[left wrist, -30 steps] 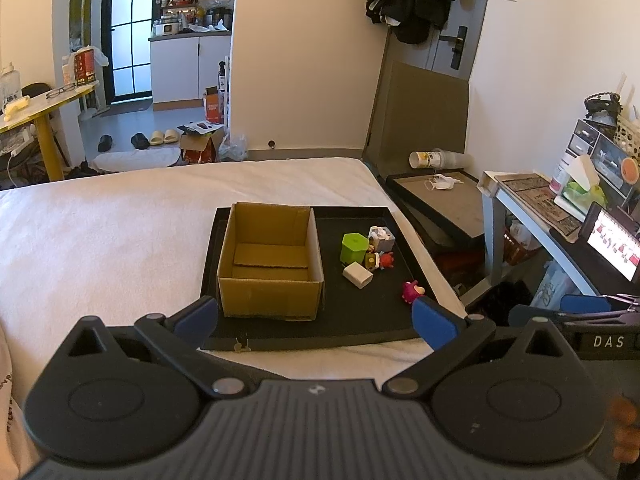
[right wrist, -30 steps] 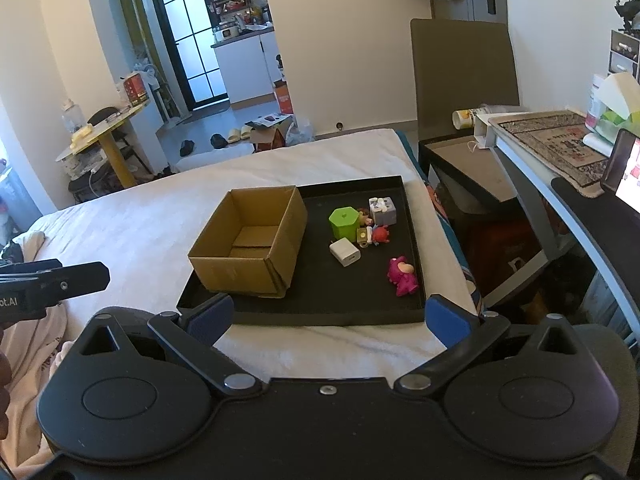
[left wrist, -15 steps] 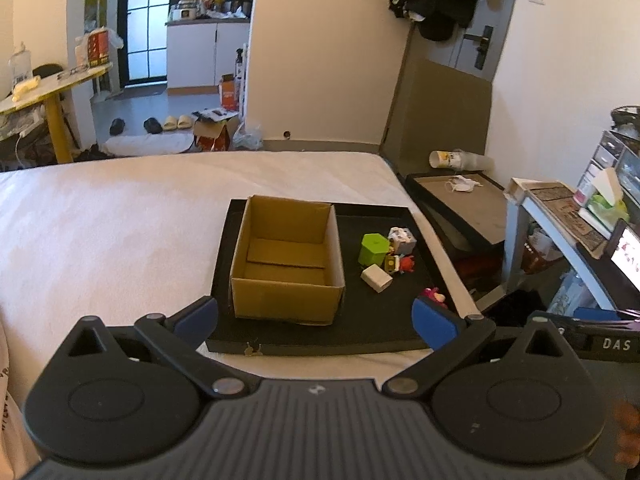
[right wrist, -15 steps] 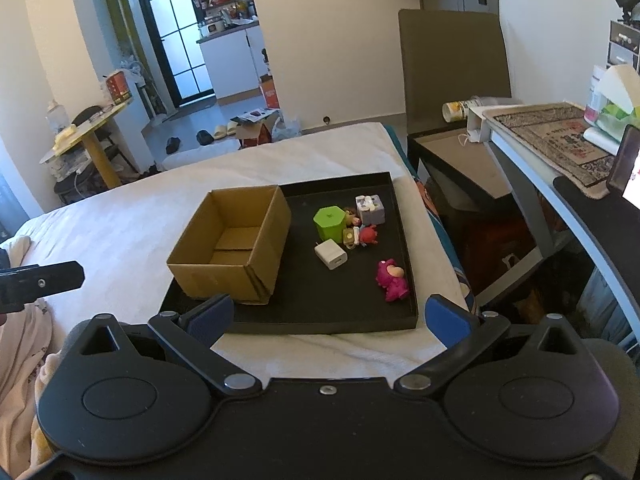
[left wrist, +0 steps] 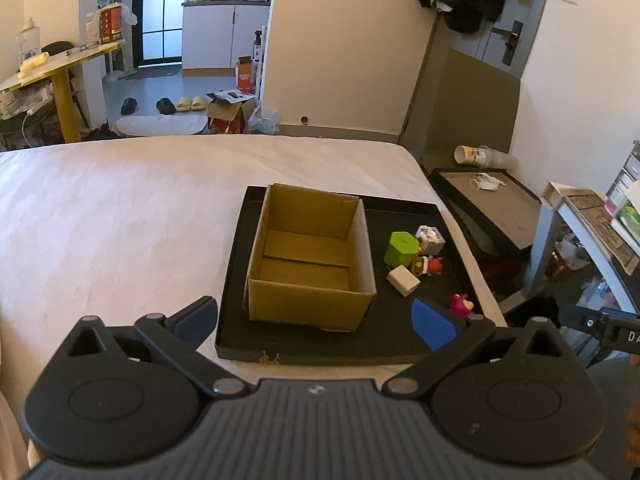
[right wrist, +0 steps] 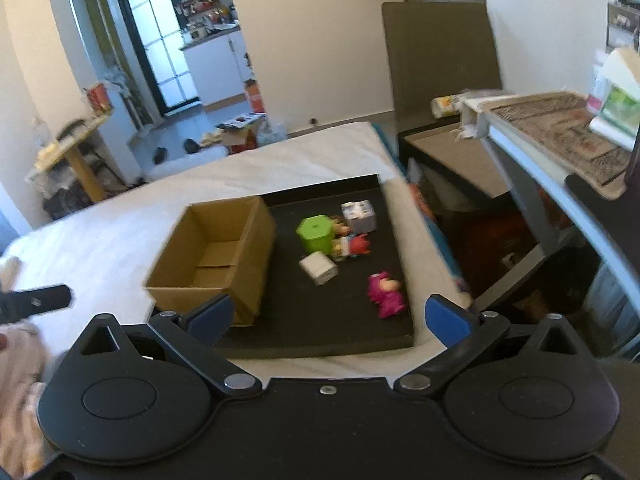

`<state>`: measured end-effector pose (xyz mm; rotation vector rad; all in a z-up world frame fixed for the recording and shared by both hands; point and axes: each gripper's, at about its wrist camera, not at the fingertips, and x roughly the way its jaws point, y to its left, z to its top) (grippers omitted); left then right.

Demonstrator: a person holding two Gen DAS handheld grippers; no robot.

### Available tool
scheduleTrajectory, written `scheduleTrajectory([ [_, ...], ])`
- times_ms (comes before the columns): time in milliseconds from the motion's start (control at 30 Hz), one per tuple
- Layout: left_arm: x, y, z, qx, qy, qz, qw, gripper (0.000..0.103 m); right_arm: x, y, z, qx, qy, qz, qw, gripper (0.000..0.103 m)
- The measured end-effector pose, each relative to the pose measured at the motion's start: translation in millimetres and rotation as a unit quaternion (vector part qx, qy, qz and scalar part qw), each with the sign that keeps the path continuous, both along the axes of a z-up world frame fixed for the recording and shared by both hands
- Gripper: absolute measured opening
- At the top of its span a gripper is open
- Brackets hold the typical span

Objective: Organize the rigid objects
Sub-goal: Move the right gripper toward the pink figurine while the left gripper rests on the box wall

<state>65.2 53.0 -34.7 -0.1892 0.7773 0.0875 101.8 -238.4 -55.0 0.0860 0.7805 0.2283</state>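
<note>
Toys (right wrist: 336, 240) well beyond right claw (right wrist: 328, 318)

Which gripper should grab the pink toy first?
Probably the right gripper: the pink plush toy lies just ahead between its open fingers. From the open left gripper, the brown cardboard box sits ahead and the toy is off right.

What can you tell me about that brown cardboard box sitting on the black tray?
The cardboard box is plain brown corrugated card, open at the top, upright and empty, with its folded bottom flaps showing. It sits on the left part of the black tray on the white bed. The small toys lie apart to its right; nothing else touches it.
</note>
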Motion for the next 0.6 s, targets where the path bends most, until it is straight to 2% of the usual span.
scheduleTrajectory([
  [600,45,31,-37,-0.005,0.027,0.05,0.9984,0.102,40,1,-29,-0.007,0.008,0.002,1.0,0.103],
])
